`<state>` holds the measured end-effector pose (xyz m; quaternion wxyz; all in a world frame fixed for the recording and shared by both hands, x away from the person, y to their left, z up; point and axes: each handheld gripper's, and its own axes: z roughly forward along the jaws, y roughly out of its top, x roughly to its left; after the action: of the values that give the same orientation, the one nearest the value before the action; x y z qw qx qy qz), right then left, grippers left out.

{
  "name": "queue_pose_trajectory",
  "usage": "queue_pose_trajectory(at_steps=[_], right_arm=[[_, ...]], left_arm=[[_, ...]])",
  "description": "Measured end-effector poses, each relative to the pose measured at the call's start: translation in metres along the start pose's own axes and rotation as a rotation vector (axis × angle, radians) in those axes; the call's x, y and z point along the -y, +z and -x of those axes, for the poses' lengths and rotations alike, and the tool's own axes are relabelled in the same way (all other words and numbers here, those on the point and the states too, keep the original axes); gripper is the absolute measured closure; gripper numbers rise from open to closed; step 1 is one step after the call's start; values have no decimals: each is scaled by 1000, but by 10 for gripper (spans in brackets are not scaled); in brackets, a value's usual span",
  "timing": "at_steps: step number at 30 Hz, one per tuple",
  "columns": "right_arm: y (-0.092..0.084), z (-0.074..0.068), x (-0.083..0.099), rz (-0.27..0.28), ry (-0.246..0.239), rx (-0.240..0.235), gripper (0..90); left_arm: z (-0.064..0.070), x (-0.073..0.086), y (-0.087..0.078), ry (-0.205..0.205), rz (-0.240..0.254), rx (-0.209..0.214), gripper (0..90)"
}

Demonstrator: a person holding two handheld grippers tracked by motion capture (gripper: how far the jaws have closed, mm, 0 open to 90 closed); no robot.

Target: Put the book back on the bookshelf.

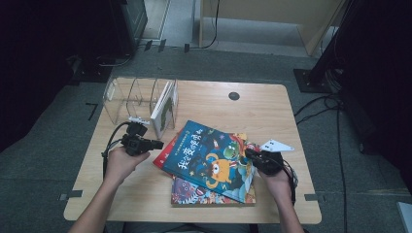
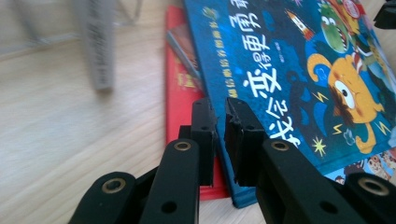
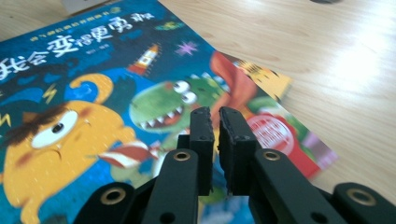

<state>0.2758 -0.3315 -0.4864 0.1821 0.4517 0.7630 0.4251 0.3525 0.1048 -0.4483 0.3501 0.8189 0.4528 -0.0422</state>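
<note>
The left gripper [image 1: 156, 144] hangs low at the left edge of the book pile, its two black jaws drawn nearly together with a thin slit between them and nothing caught there; in the left gripper view its fingertips [image 2: 204, 112] sit just over the seam where the blue cover overlaps a red one. The right gripper [image 1: 248, 153] mirrors it at the pile's right side, jaws likewise almost closed and empty, its fingertips [image 3: 202, 122] hovering above the printed green dinosaur; whether they touch the cover I cannot tell.

The glossy blue picture book [image 1: 214, 158] lies face up and skewed on top of the pile near the middle of the pale wooden table [image 1: 262, 109]. Its cover carries big white Chinese characters, "我会变得更勇敢" as far as I can read them, an orange one-eyed monster, a small rocket, and a round red seal too blurred to read. Beneath it peek a thin red book [image 1: 164, 151] at the left and a busy multicoloured book [image 1: 189, 194] toward the near edge.

Behind the left gripper stands a clear plastic divider rack [image 1: 127, 97], with a white-spined book [image 1: 163, 110] upright in its right-hand slot.
</note>
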Motion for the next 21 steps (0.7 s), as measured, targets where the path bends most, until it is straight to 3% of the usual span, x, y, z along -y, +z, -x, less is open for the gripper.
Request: queue_pose_trajectory(at_steps=[3,9,13,21], right_arm=[[-7,6,6,-2,22,27,860],[-15,13,18,-18,54,62,864],[-18,15,25,-31,62,70,866],[-16,18,32,-65,81,57,866]], left_arm=[[2,3,8,6,-2,15,831],[4,5,21,22,-17,2,836],[0,6,26,14,-25,-5,829],[-2,11,36,-15,-38,37,800]])
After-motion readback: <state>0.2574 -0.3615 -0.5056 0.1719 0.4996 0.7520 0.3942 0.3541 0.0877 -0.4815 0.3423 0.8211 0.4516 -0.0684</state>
